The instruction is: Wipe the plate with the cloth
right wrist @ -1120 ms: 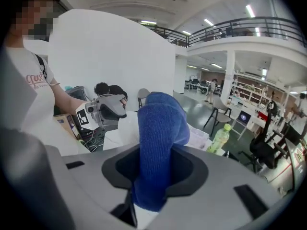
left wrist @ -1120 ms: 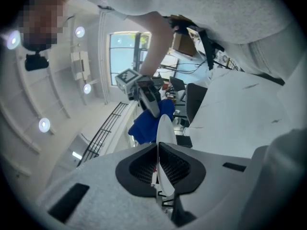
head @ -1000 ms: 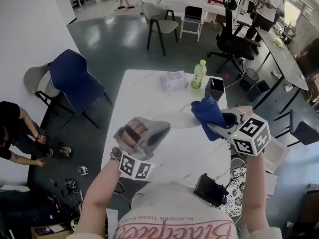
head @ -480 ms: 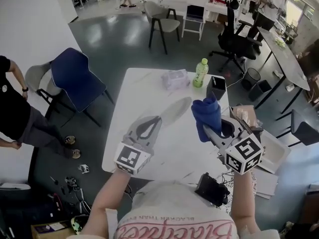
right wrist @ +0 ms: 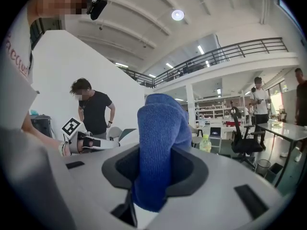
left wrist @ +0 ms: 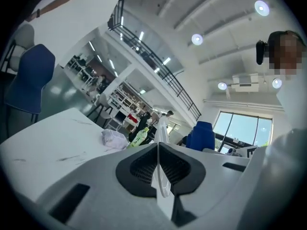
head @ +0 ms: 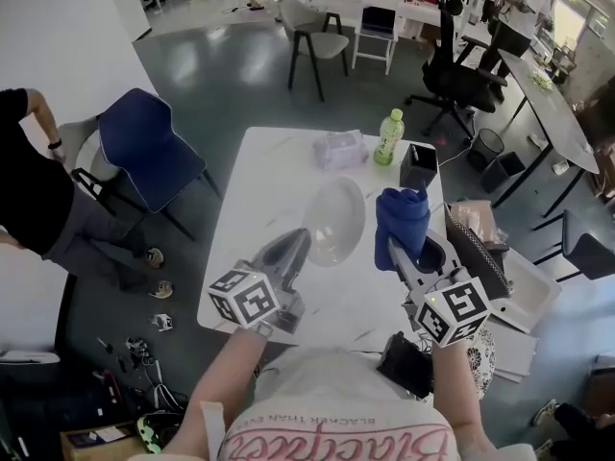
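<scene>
Left claw [head: 304, 240] is clamped on the rim of the plate [head: 336, 221] and holds it tilted in the air over the middle of the worktop [head: 255, 176]. In the left gripper view the plate shows edge-on between the jaws. Right claw [head: 394, 248] is clamped on the bunched blue cloth [head: 402, 215], upright near the worktop's right edge, just beside the plate, not touching. A bottle [head: 386, 140] stands at the far edge.
</scene>
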`<state>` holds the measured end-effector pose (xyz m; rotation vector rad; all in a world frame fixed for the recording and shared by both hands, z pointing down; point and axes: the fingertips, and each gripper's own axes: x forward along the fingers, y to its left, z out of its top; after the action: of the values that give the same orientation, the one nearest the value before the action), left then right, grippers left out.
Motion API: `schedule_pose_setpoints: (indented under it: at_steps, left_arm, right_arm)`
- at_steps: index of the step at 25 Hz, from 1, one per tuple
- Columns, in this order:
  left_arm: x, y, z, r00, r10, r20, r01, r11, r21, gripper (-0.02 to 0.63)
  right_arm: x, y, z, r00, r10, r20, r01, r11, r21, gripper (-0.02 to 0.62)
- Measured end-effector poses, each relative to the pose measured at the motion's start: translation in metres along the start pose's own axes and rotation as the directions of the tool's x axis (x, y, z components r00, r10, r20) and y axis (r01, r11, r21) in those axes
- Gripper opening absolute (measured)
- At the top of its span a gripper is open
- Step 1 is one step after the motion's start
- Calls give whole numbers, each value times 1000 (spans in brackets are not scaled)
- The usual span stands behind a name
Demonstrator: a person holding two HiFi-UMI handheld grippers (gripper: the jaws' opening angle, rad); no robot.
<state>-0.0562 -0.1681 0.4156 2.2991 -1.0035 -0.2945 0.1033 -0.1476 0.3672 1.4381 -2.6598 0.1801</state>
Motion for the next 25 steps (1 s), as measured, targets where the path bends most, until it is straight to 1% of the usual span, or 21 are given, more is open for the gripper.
schedule_pose_setpoints:
  at_steps: [3,8,17,21,23,25]
  left_arm:
    - [-1,5,-5,1000,18,-12,-18,1000,-18,12]
    - [-9,8,1,999,45,28,-45,999,-23,12]
    - [-8,6,11,997,60,47,-60,998,18,12]
    - [-5,0,18,996,72,60,-76,994,76,12]
    - [-5,-2,22,994,85,67,-93,988,126,12]
    - [-4,-5,25,992,100,75,-113,976,187,12]
  right_arm:
    - [2,3,-3,1000,-21,10,21,1000,-7,126]
    - [3,5,-9,997,-76,4,76,997,-1,121]
    - [6,8,-10,998,-64,-4,65,998,3,121]
    - [5,10,-8,998,-56,-1,56,998,4,121]
    - [6,13,-8,999,-51,-3,51,999,3,121]
    - [6,16,-8,999,-47,-3,47,999,0,120]
